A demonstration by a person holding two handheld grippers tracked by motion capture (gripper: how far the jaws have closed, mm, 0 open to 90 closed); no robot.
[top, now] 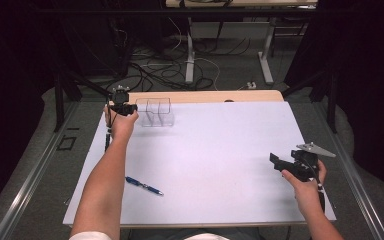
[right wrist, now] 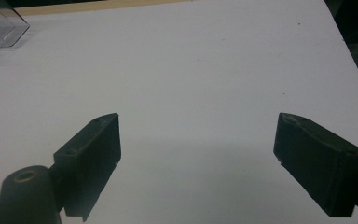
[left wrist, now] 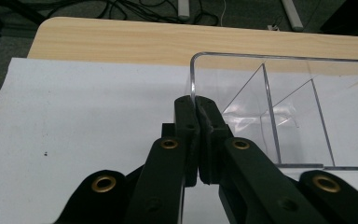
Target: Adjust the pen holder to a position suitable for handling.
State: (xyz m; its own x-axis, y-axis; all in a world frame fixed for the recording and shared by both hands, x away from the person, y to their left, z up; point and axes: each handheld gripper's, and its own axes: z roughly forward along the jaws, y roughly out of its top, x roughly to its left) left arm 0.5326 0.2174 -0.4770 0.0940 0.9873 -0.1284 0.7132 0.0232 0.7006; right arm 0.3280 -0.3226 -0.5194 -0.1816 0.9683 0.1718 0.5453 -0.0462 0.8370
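A clear plastic organiser box [top: 155, 112] with inner dividers stands at the far left of the white table sheet [top: 215, 150]. My left gripper [top: 128, 109] is shut on its left wall; in the left gripper view the two jaws pinch the clear box wall [left wrist: 192, 79], with the box [left wrist: 289, 116] stretching to the right. My right gripper [top: 276, 161] hovers over the sheet at the near right, jaws wide apart with nothing between them [right wrist: 198, 154]. A blue pen [top: 144, 185] lies on the sheet near the left forearm.
A bare wooden strip [top: 205, 96] of table runs behind the sheet. Beyond it are table legs and cables on the floor. The box corner [right wrist: 0, 28] shows at the top left of the right gripper view.
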